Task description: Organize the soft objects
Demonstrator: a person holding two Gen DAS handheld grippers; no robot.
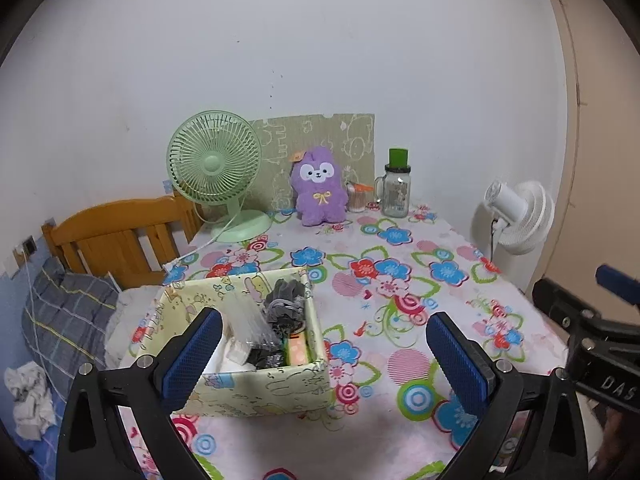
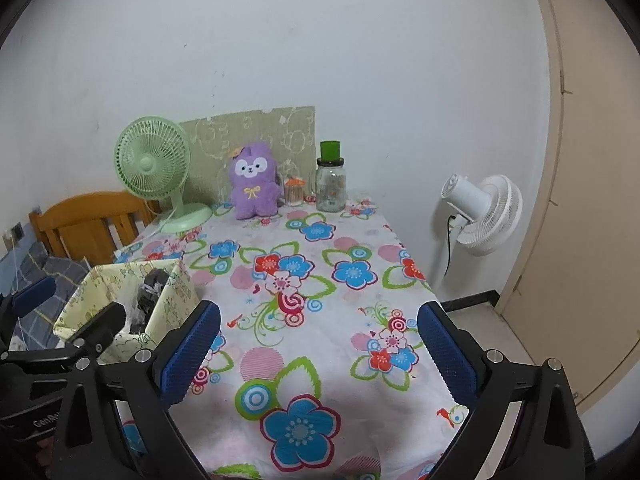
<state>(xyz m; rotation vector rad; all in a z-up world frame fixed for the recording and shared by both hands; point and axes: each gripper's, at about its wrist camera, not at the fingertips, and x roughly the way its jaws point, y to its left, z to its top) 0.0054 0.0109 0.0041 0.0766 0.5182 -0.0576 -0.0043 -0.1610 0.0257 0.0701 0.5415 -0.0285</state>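
Note:
A purple plush toy (image 1: 319, 186) stands upright at the far edge of the flowered table (image 1: 400, 280), against a green board; it also shows in the right wrist view (image 2: 253, 180). A pale yellow patterned box (image 1: 256, 344) sits at the table's near left, holding grey soft items and packets; it shows in the right wrist view (image 2: 128, 304) too. My left gripper (image 1: 324, 356) is open and empty just in front of the box. My right gripper (image 2: 318, 346) is open and empty above the table's near edge, to the right of the box.
A green desk fan (image 1: 214, 164) stands at the far left of the table. A glass jar with a green lid (image 1: 397, 188) and a small cup (image 1: 357, 196) stand to the right of the plush. A white floor fan (image 2: 480, 212) is right of the table. A wooden bed headboard (image 1: 116, 236) is to the left.

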